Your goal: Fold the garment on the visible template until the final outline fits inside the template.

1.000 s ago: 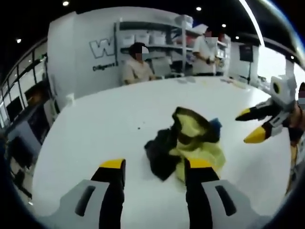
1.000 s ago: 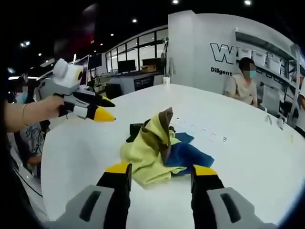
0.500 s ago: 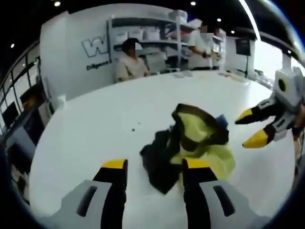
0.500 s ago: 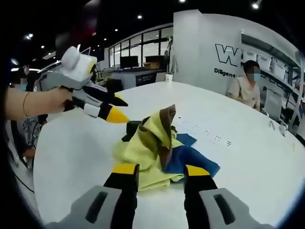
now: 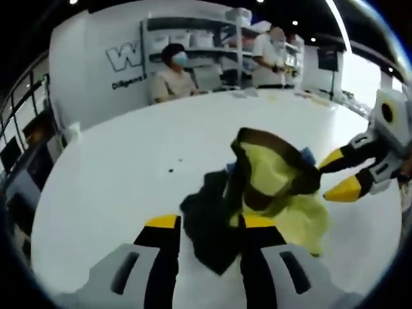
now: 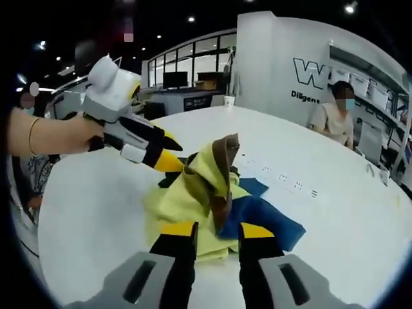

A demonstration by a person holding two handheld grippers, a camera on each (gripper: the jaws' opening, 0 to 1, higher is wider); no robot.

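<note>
**Both grippers at the crumpled garment, nothing grasped**

Left gripper view: left gripper (image 5: 209,225) was nearest, jaws parted with a narrow gap, black fabric of the garment (image 5: 257,193) showing between the tips. Couldn't tell whether the tips touched the cloth; no pinch visible. The garment sat bunched in a heap on the white table (image 5: 129,161), yellow panel and brown edge raised, black part toward the camera, a bit of blue behind. Right gripper (image 5: 335,174) came in from the right, yellow tips apart, right at the brown edge of the heap.

Right gripper view: right gripper (image 6: 215,230) had its jaws parted narrowly, just in front of the garment (image 6: 199,193), over yellow and blue fabric. No grip seen. Left gripper (image 6: 168,154), held by a hand (image 6: 58,135), pointed in from the left, its tips against the yellow/brown fold.

Small printed marks (image 6: 283,180) lay on the table beyond the heap. Farther back: a seated person (image 6: 331,119), a white wall with lettering (image 6: 309,74), shelving (image 5: 199,45).
</note>
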